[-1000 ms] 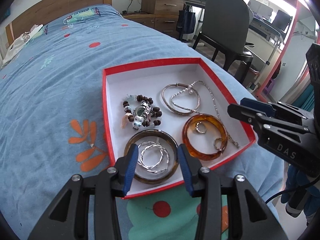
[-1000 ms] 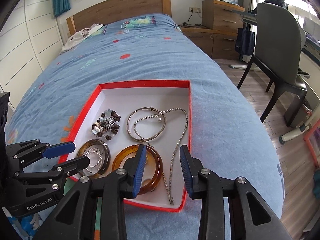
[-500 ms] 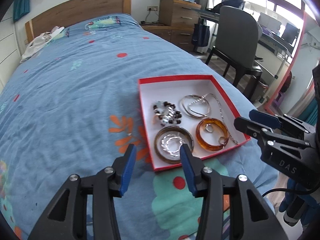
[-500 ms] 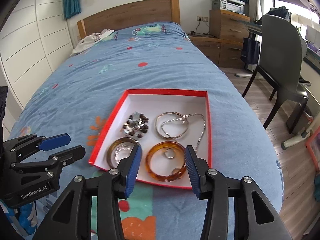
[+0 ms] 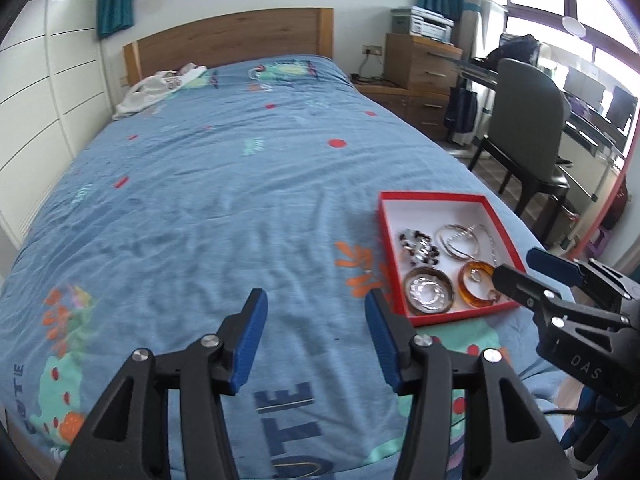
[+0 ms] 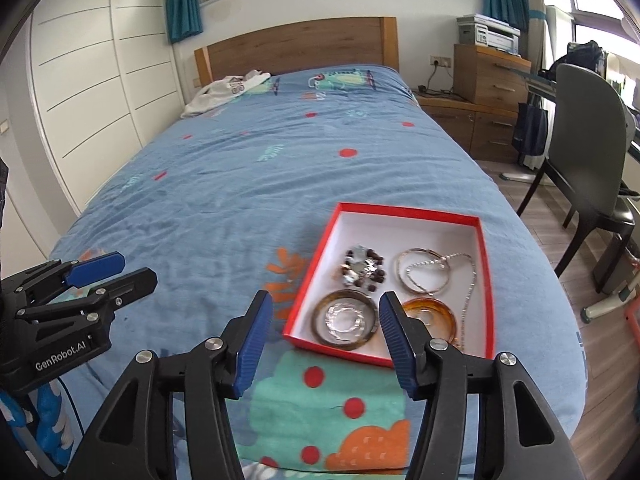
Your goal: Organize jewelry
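A red box with a white inside point(image 5: 432, 212) point(image 6: 416, 232) lies on the blue bedspread. In it are a dark bangle with silver rings inside point(image 5: 428, 290) point(image 6: 345, 319), an amber bangle point(image 5: 478, 282) point(image 6: 434, 314), a beaded bracelet point(image 5: 418, 245) point(image 6: 362, 267), a thin bangle point(image 6: 422, 276) and a silver chain point(image 6: 468, 292). My left gripper point(image 5: 316, 308) is open and empty, over bare bedspread left of the box. My right gripper point(image 6: 326, 312) is open and empty, above the box's near left corner. Each gripper shows in the other's view point(image 5: 536, 272) point(image 6: 108, 270).
The bed point(image 6: 248, 176) runs back to a wooden headboard point(image 6: 296, 46) with a white garment point(image 6: 224, 90) near it. A grey chair point(image 6: 588, 136), wooden drawers point(image 6: 488, 76) and a desk stand to the right. White wardrobe doors point(image 6: 84, 76) line the left wall.
Both grippers have pulled back and up from the box, which now looks smaller and farther. The left gripper has also swung left, so the box sits to its right.
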